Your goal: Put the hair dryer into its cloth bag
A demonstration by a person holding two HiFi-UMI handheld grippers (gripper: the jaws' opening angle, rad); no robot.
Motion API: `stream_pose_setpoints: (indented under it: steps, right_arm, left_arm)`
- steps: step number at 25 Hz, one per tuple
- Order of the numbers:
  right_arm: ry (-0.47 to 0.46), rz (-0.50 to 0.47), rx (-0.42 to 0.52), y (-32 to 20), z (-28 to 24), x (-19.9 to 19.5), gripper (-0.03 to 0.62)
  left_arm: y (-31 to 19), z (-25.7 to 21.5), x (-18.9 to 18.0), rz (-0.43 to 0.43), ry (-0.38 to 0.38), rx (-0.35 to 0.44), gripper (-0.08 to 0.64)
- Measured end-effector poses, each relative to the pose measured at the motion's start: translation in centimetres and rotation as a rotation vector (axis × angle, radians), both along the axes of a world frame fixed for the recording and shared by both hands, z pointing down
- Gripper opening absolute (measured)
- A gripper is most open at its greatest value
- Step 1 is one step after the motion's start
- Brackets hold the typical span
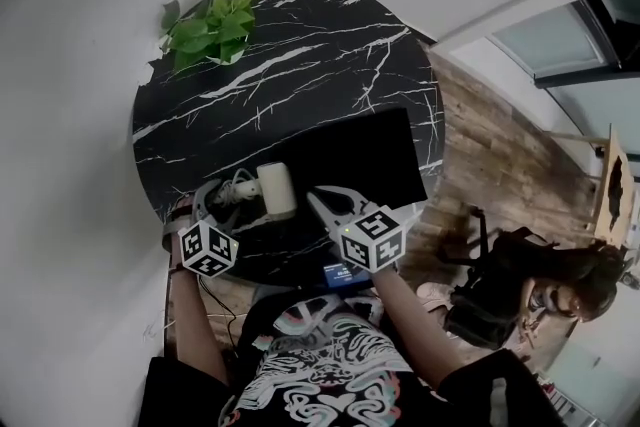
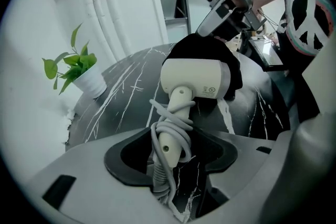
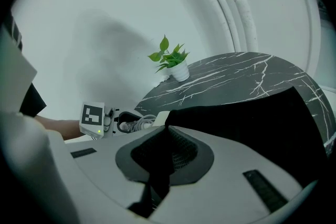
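Round black surface (image 1: 330,45), marble-patterned with white veins, seen from above in the head view. On its near half lies the black cloth bag (image 1: 350,160), spread toward the right, its near left corner lifted. Just left of that corner, touching the cloth, sits the cream hair dryer (image 1: 276,190).

Orientation of the hair dryer: in the left gripper view its barrel lies level, with the long axis running left to right across the frame. The grey-banded end is at the right, against the lifted black cloth; whether that end has passed inside the bag's mouth cannot be told. The handle (image 2: 178,105) leaves the barrel's left part and points down toward your left tongs (image 2: 173,157), with the grey cord (image 2: 169,128) wound round it.

Your left tongs stand apart. The handle's lower end and the cord sit between them, and a gap shows at either side, so the pads do not press on it. Your right tongs (image 3: 167,139) are together, clamped on a fold of the cloth bag's edge, which they hold up beside the barrel.

A small potted plant (image 1: 210,30) in a white pot stands at the far left rim of the surface, well apart from the bag.

Writing: a printed label (image 2: 211,89) on the barrel's side carries small symbols and lines of text, too fine to read. The cube (image 1: 207,248) on your left tongs bears black-and-white square markers, as does the one on your right tongs.
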State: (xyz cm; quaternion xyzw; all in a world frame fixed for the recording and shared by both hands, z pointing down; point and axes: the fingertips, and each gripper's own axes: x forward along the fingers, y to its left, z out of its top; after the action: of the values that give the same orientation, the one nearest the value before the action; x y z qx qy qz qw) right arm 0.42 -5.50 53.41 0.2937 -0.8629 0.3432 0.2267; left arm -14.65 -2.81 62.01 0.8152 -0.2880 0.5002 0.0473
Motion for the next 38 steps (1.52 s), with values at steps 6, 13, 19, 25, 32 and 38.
stream_pose_setpoints:
  steps: [6,13,19,25,32,38]
  right_arm:
    - [0.005,-0.006,0.006,0.4,-0.2,0.1,0.028]
    - [0.003,-0.002,0.011,0.4,-0.3,0.2,0.028]
    - [0.003,0.002,0.010,0.5,-0.2,0.5,0.028]
    - [-0.010,-0.005,0.000,0.6,-0.3,0.6,0.028]
    - [-0.007,-0.017,0.003,0.2,-0.4,0.5,0.028]
    - [-0.002,-0.014,-0.003,0.2,-0.2,0.6,0.028]
  left_arm:
    - [1.1,-0.9,2.3,0.062,0.002,-0.006,0.245]
    - [0.9,-0.9,5.9,0.004,0.039,-0.062,0.245]
    - [0.5,-0.4,7.3,0.007,0.035,-0.017,0.261]
    - [0.7,0.6,4.8,-0.037,0.056,-0.107,0.326]
    - [1.0,-0.3,6.6,0.075,0.063,-0.174,0.228]
    - [-1.3,-1.0,10.6,0.019,0.153,-0.081,0.225]
